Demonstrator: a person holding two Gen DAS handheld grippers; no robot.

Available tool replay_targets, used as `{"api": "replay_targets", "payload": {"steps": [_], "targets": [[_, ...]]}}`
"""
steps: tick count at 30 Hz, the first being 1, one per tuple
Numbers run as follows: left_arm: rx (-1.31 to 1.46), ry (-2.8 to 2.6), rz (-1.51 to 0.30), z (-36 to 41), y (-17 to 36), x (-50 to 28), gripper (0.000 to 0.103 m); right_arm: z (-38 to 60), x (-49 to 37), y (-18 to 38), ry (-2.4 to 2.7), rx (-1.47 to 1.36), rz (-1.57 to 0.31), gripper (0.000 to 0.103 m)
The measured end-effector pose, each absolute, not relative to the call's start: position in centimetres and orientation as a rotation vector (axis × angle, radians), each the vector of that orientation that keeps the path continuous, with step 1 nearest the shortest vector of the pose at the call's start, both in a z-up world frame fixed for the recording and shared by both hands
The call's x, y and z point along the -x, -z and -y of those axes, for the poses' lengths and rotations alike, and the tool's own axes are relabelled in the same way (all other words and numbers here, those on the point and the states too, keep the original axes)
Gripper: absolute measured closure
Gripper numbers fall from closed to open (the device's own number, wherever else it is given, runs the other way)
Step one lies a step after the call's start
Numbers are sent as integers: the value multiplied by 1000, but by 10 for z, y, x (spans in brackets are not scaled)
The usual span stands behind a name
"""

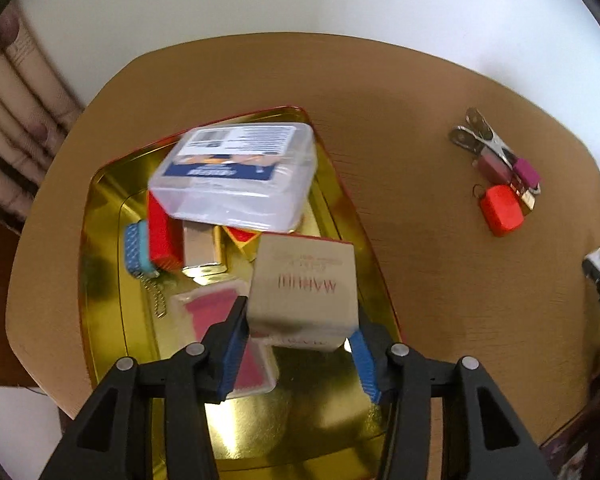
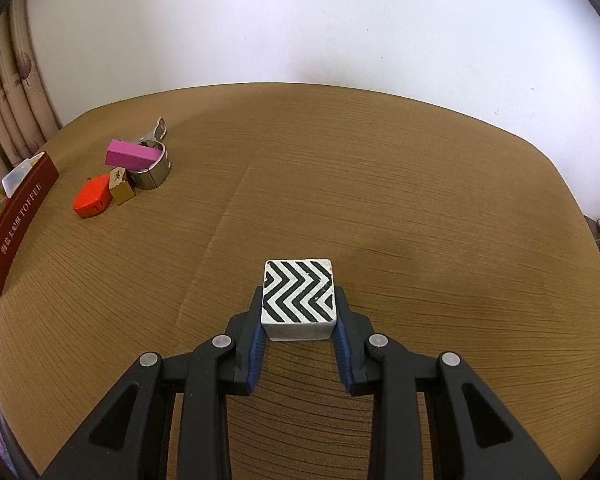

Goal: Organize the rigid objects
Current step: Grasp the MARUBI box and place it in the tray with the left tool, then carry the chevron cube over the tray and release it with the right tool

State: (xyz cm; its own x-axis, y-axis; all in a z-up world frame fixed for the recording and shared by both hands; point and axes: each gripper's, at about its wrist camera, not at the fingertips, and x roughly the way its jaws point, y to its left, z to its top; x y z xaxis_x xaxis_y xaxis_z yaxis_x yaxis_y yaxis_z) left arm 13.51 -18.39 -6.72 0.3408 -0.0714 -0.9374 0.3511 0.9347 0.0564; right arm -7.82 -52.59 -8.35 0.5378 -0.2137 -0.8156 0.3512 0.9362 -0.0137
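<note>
My left gripper [image 1: 300, 320] hangs over a gold tin tray [image 1: 112, 280], shut on a beige box [image 1: 304, 284] with red lettering, which is tilted and blurred. Inside the tray lie a clear plastic box [image 1: 236, 176], a red block [image 1: 164, 236], a blue piece [image 1: 136, 252], a gold piece [image 1: 204, 252] and a pink card case [image 1: 212, 312]. My right gripper [image 2: 299, 296] rests low on the wooden table [image 2: 420, 200], shut on a white block with black zigzags [image 2: 298, 292].
A small pile sits on the table right of the tray: a red tag [image 1: 502, 210], a magenta block [image 1: 526, 172] and a metal clip [image 1: 476, 132]. In the right wrist view the same pile [image 2: 132, 168] lies beside the tray's dark red wall [image 2: 16, 224]. A curtain hangs at the left.
</note>
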Motion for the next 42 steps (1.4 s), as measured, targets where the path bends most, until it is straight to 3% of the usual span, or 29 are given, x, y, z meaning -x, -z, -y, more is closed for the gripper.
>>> {"api": "replay_targets", "payload": {"steps": [6,16,27,35,42], "targets": [[-333,196,-1051,192,51,-110,53,527,74,85,327,-173,-952,75],[-21,122,-912,113,9,-34,49,525,76,63,264,-297,-953,76],[64,-215,-788,28,11,16,49,339,-12,-23,-212,-248,-891,76],[68,-227,-687,19,-1,29,49,178,-121,17,-412,-209,-1041,76],[103,-190,-712,11,2,22,49,138,-152,53,-358,-181,-1116,76]]}}
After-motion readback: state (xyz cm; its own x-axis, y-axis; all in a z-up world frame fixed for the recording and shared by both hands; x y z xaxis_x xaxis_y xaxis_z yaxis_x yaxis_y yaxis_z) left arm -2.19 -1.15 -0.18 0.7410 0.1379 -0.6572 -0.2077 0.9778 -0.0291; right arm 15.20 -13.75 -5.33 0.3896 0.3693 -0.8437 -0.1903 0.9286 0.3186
